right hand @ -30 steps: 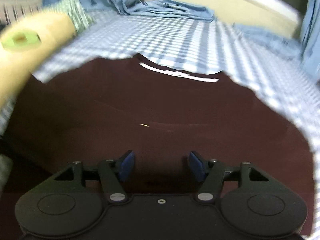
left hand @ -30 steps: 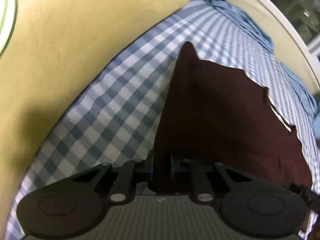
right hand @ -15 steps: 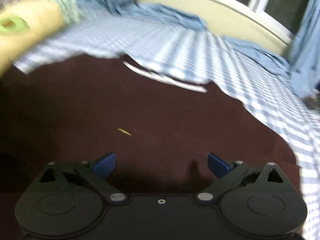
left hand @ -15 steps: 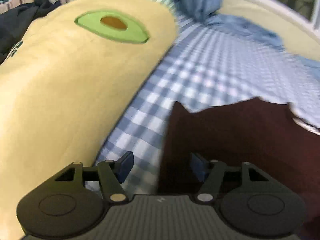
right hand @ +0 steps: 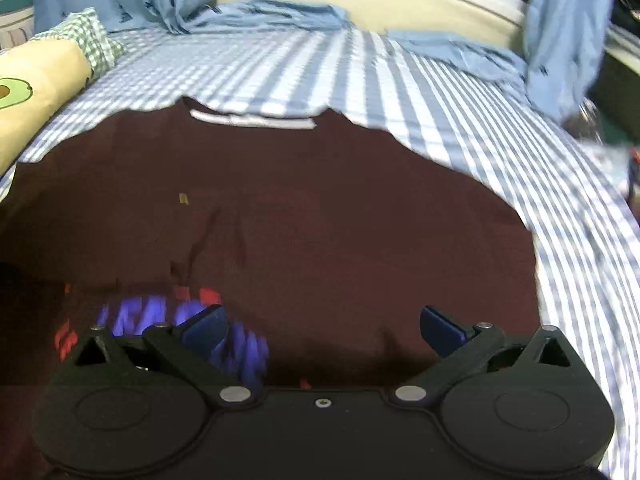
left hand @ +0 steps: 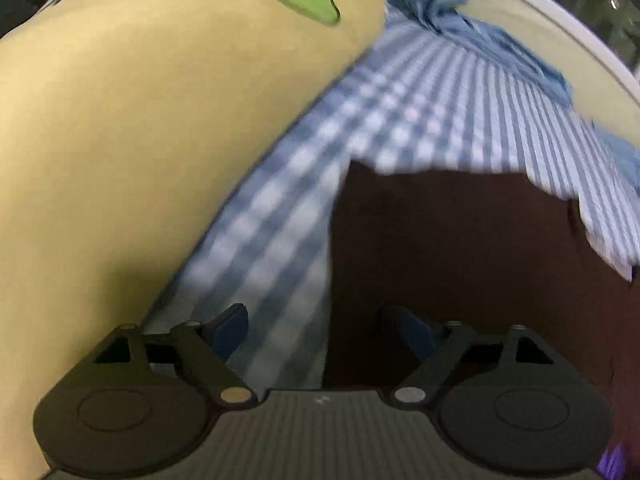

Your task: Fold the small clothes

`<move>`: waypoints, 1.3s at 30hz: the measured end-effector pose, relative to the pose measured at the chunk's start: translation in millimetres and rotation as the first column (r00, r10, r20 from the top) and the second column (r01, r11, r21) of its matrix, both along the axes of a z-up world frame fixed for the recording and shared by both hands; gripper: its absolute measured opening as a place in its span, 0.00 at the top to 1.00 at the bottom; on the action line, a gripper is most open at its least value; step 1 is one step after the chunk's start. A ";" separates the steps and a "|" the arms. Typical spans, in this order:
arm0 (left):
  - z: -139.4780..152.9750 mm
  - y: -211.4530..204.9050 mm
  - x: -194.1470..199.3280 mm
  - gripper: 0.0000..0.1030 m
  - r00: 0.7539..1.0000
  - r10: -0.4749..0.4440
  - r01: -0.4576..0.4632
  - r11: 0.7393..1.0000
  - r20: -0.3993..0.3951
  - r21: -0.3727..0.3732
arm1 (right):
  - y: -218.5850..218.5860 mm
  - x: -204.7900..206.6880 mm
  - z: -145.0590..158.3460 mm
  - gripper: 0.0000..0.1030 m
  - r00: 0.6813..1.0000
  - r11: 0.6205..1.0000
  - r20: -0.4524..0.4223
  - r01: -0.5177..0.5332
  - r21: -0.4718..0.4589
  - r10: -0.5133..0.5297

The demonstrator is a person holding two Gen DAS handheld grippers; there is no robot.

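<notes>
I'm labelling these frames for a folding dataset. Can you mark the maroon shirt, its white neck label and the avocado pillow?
maroon shirt [right hand: 320,220], right wrist view, middle of its flat body.
white neck label [right hand: 252,121], right wrist view, centre of the strip.
avocado pillow [left hand: 140,120], left wrist view, plain yellow side.

A bed in a blue-and-white checked sheet carries a dark maroon shirt spread flat, a yellow avocado-print pillow along its edge — just beside the shirt — and crumpled light blue cloth at the far side.
</notes>
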State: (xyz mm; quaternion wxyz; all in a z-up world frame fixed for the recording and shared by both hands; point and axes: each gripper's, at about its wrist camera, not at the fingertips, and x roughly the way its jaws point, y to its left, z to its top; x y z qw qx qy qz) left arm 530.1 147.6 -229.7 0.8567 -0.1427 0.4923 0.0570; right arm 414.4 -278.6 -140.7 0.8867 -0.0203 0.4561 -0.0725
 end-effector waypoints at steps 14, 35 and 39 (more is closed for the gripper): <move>26.1 -3.4 -115.3 0.15 0.988 0.120 -0.107 0.987 -0.099 0.121 | -23.0 -135.5 -2.7 0.01 0.983 0.990 -0.117 -0.141 -0.012 0.138; 51.8 -99.7 -327.3 0.01 0.982 -0.139 0.153 0.983 -0.127 0.106 | -3.3 -307.5 -42.5 0.01 0.792 0.764 -0.284 -0.603 -0.228 0.540; 51.1 -101.3 -343.9 0.01 0.981 -0.150 0.162 0.983 -0.125 0.088 | 2.4 -320.5 -50.5 0.01 0.760 0.673 -0.271 -0.649 -0.354 0.590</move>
